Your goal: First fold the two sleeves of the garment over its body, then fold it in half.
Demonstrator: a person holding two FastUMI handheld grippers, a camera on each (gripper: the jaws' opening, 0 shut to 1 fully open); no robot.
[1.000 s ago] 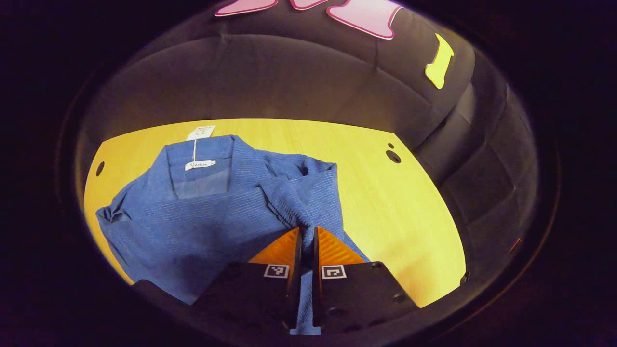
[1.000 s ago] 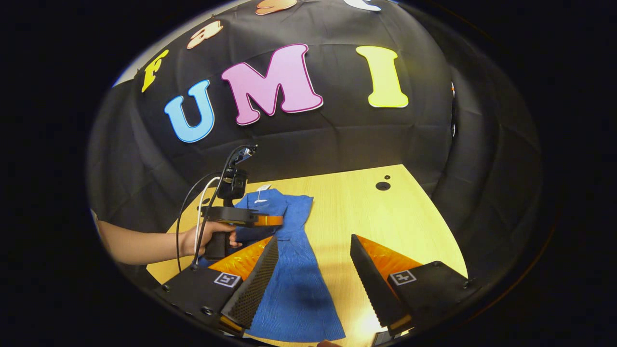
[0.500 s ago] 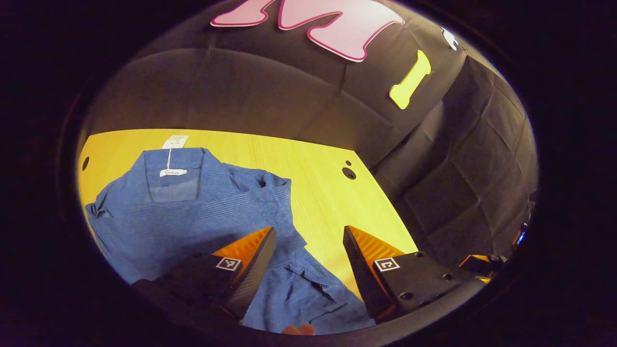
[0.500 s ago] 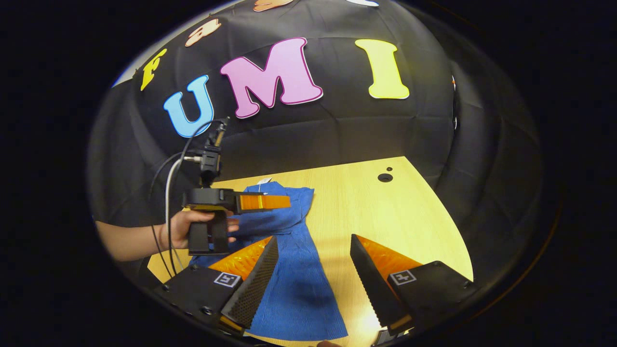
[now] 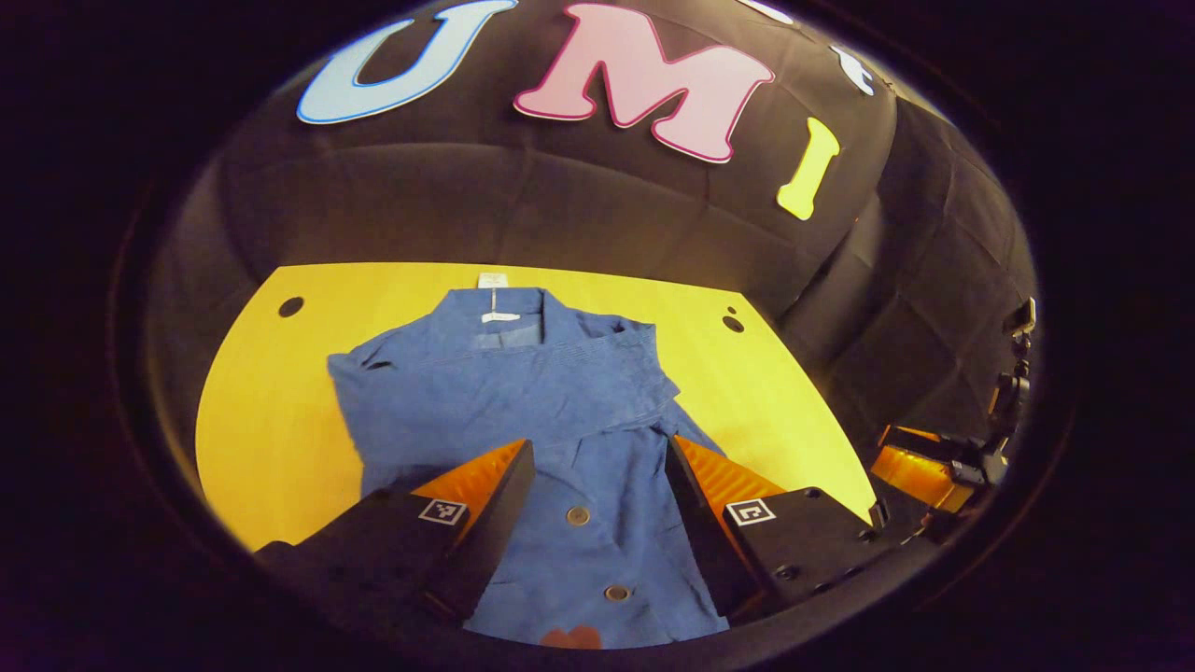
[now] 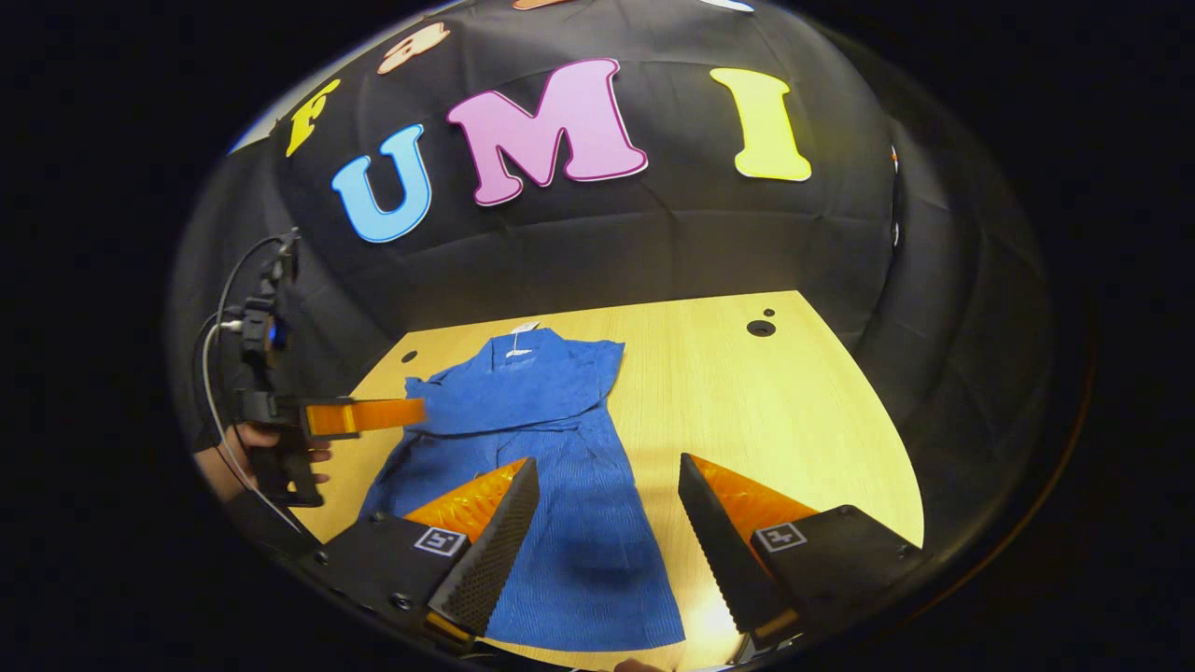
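Observation:
A blue buttoned garment [image 5: 523, 411] lies flat on the yellow table [image 5: 261, 420], collar and white tag at the far end. One sleeve [image 5: 597, 369] lies folded across its chest. My left gripper [image 5: 597, 471] hovers open above the garment's lower half, with nothing between its fingers. In the right gripper view the garment [image 6: 551, 448] stretches toward me, its hem near the table's front edge. My right gripper [image 6: 607, 509] stands open over the hem's right side, empty. A hand [image 6: 261, 457] holds the left gripper [image 6: 364, 415] off the garment's left edge.
Round holes [image 6: 761, 328] mark the table's far right corner, and another hole [image 5: 290, 306] sits at the far left. Bare wood [image 6: 766, 420] spreads to the right of the garment. The right gripper [image 5: 920, 462] shows past the table's right edge in the left gripper view.
My left gripper opened, let go of the sleeve and drew back to the left. The sleeve now rests across the chest. The right gripper has hardly moved.

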